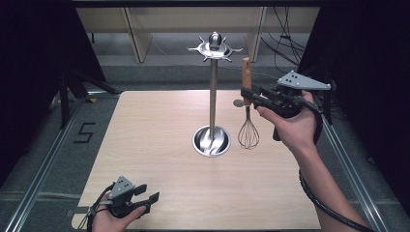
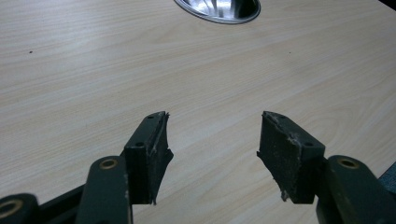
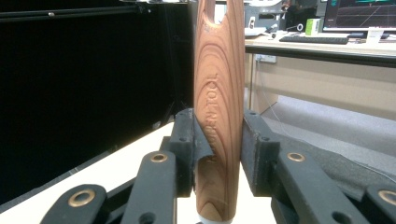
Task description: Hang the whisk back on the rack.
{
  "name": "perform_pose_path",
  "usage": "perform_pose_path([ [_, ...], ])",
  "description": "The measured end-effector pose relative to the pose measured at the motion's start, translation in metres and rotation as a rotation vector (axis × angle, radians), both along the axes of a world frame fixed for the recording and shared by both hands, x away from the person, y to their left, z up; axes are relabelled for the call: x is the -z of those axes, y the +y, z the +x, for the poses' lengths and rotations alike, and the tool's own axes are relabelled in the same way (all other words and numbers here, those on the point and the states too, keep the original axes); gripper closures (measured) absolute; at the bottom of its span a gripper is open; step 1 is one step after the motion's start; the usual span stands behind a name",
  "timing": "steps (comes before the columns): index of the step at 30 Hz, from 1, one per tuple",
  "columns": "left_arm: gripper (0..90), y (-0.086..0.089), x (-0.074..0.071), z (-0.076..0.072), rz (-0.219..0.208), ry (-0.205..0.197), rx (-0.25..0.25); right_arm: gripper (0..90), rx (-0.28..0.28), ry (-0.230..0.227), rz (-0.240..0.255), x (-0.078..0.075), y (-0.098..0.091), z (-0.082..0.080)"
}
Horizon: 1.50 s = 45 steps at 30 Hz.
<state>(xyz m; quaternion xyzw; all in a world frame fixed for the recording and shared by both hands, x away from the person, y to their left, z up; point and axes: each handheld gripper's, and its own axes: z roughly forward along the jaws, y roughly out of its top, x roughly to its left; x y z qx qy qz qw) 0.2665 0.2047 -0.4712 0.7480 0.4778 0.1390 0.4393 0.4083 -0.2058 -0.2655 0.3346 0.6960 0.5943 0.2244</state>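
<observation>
While left tongs (image 2: 212, 154) gape, right tongs (image 3: 218, 149) clamp whisk (image 1: 247, 116) — upright.

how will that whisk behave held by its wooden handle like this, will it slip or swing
The whisk hangs upright, wire end down, so it probably stays steady. Its smooth wooden handle could slide between the right gripper pads if the grip loosens. The thin wire loops likely flex when bumped.

Pale wooden table (image 1: 159, 145), steel utensil stand (image 1: 212, 139) on it
</observation>
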Motion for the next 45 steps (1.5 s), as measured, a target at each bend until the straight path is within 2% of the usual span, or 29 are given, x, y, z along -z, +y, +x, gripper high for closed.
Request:
perform_pose_path([
  [6, 41.3, 0.0, 0.0, 0.0, -0.002, -0.001, -0.003, 69.7, -0.001, 0.002, 0.004, -0.003, 0.001, 0.0],
  [7, 41.3, 0.0, 0.0, 0.0, -0.001, -0.001, -0.001, 69.7, -0.006, -0.032, -0.007, -0.003, 0.001, 0.002],
  [10, 41.3, 0.0, 0.0, 0.0, -0.001, -0.001, 0.0, 69.7, -0.005, -0.034, -0.005, -0.004, 0.001, 0.002],
  [11, 41.3, 0.0, 0.0, 0.0, -0.001, -0.001, 0.0, 69.7, -0.007, -0.029, -0.003, -0.005, 0.002, 0.002],
  [12, 41.3, 0.0, 0.0, 0.0, -0.001, -0.001, 0.0, 69.7, -0.004, 0.001, 0.008, -0.005, 0.003, -0.001],
  [14, 41.3, 0.0, 0.0, 0.0, -0.001, -0.001, 0.0, 69.7, -0.012, -0.017, 0.001, -0.006, 0.003, 0.001],
  [16, 41.3, 0.0, 0.0, 0.0, -0.001, -0.001, 0.0, 69.7, -0.012, -0.009, 0.001, -0.007, 0.005, 0.0],
  [17, 41.3, 0.0, 0.0, 0.0, -0.001, -0.001, 0.0, 69.7, -0.014, -0.039, -0.008, -0.007, 0.005, 0.002],
  [18, 41.3, 0.0, 0.0, 0.0, -0.001, -0.001, 0.0, 69.7, -0.016, -0.017, -0.005, -0.007, 0.006, 0.001],
  [21, 41.3, 0.0, 0.0, 0.0, -0.004, -0.001, -0.006, 69.7, -0.014, 0.001, 0.002, -0.007, 0.008, 0.0],
  [28, 41.3, 0.0, 0.0, 0.0, -0.004, -0.002, -0.006, 69.7, -0.027, -0.016, -0.003, -0.007, 0.011, 0.002],
  [34, 41.3, 0.001, -0.001, 0.0, -0.004, -0.002, -0.002, 69.7, -0.039, 0.01, -0.002, -0.009, 0.014, 0.002],
  [37, 41.3, 0.0, 0.0, 0.0, -0.009, -0.003, -0.008, 69.7, -0.039, -0.002, -0.006, -0.009, 0.015, 0.004],
  [39, 41.3, 0.001, -0.001, -0.001, 0.0, 0.0, -0.002, 69.7, -0.054, 0.009, -0.002, -0.008, 0.015, 0.005],
  [40, 41.3, 0.001, -0.001, -0.001, 0.001, 0.0, -0.002, 69.7, -0.052, -0.01, -0.015, -0.007, 0.014, 0.007],
  [41, 41.3, 0.001, -0.001, -0.001, 0.001, 0.0, -0.002, 69.7, -0.052, -0.01, -0.015, -0.007, 0.014, 0.007],
  [42, 41.3, 0.001, 0.0, 0.0, -0.002, -0.004, -0.003, 69.7, -0.057, 0.022, -0.007, -0.007, 0.015, 0.006],
  [44, 41.3, 0.0, 0.0, -0.001, -0.003, -0.001, -0.007, 69.7, -0.053, 0.028, -0.005, -0.007, 0.015, 0.006],
  [45, 41.3, 0.0, 0.0, 0.0, -0.003, -0.002, -0.008, 69.7, -0.056, 0.012, -0.008, -0.007, 0.014, 0.008],
])
